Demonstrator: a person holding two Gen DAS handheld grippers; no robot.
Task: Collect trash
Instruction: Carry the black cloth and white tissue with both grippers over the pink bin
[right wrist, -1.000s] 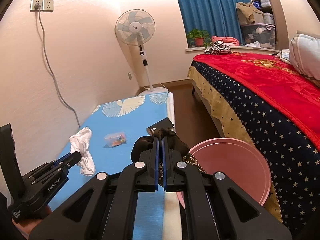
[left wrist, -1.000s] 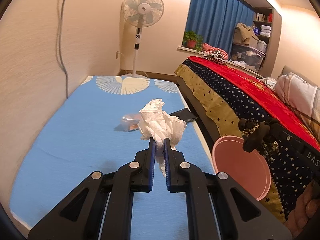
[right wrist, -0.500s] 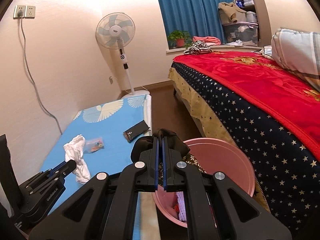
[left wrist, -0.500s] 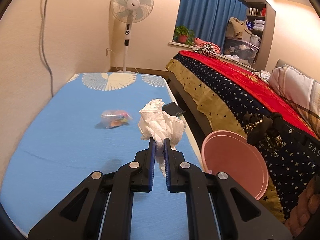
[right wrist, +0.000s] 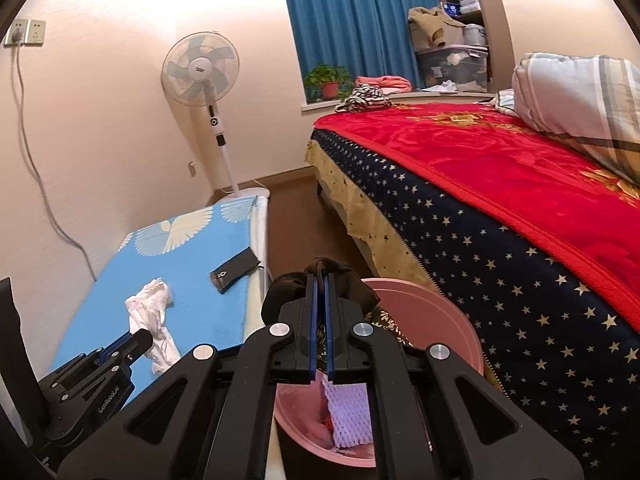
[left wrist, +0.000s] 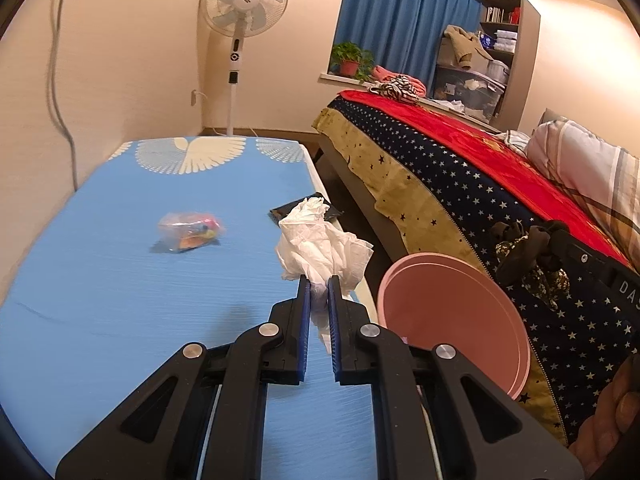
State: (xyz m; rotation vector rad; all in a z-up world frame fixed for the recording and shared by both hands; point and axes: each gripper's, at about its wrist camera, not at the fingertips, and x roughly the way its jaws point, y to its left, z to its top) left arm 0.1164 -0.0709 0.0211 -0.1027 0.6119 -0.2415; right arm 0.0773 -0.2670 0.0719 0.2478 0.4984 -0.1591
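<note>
My left gripper [left wrist: 319, 282] is shut on a crumpled white tissue [left wrist: 320, 246] and holds it above the right edge of the blue mat [left wrist: 120, 280]. It also shows in the right wrist view [right wrist: 150, 314]. My right gripper [right wrist: 320, 280] is shut on a dark crumpled wrapper [right wrist: 352, 286] and holds it over the pink bin [right wrist: 440, 320]. The wrapper also shows in the left wrist view [left wrist: 528, 248] beside the bin [left wrist: 452, 312]. A clear plastic bag with coloured bits [left wrist: 190, 231] and a black packet [left wrist: 288, 212] lie on the mat.
The bin holds a pale mesh sheet [right wrist: 346, 412] and other scraps. A bed with a red and starred cover [right wrist: 500, 184] stands on the right. A standing fan [left wrist: 244, 4] is at the mat's far end. A wall runs along the left.
Both grippers have moved to the right with their loads. The right gripper now hangs over the bin's opening. The tissue has shifted from mid-mat to the mat's right edge.
</note>
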